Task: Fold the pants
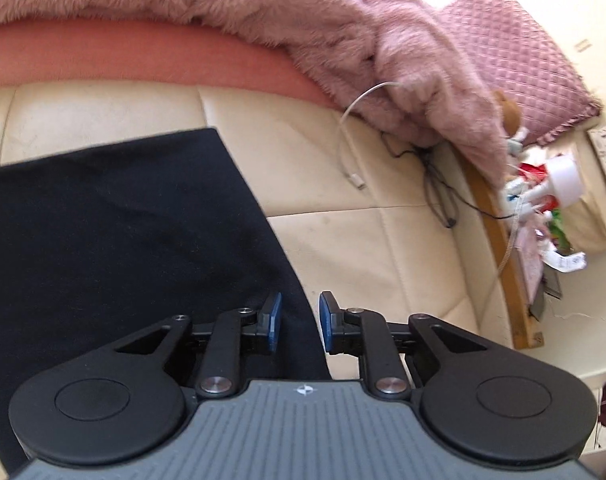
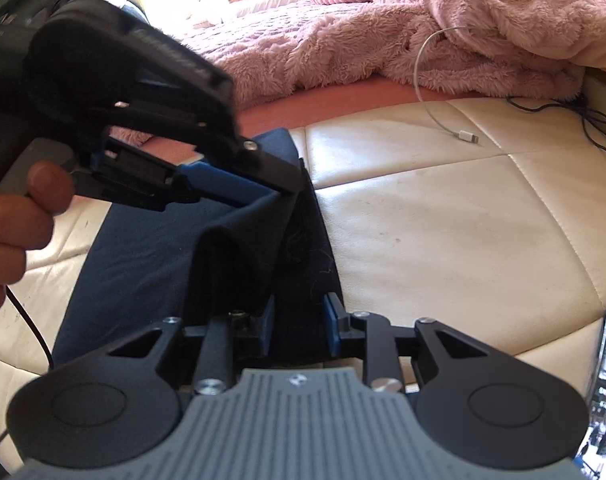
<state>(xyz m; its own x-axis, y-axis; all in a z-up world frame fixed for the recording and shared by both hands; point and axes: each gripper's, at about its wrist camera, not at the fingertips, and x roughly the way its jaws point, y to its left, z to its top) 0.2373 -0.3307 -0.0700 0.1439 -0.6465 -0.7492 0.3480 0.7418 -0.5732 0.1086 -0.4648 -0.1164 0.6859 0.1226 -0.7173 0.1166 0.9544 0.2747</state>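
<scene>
Dark pants (image 2: 143, 248) lie on the cream quilted cushion (image 2: 443, 220), one fold lifted.

Your left gripper (image 2: 263, 190) pinches the raised fold of fabric in the right wrist view; its own camera shows the blue pads (image 1: 273, 318) with a gap, so its grip cannot be told for sure. Your right gripper (image 2: 297, 326) stands apart, pants between its fingers. A fluffy pink blanket (image 2: 343, 32) and white cable (image 2: 435, 112) lie beyond.

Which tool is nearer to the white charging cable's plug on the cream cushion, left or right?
Left, though only slightly. In the right wrist view the left tool reaches farther up the pants, closer to the plug. The right tool sits back at the pants' near edge.
</scene>
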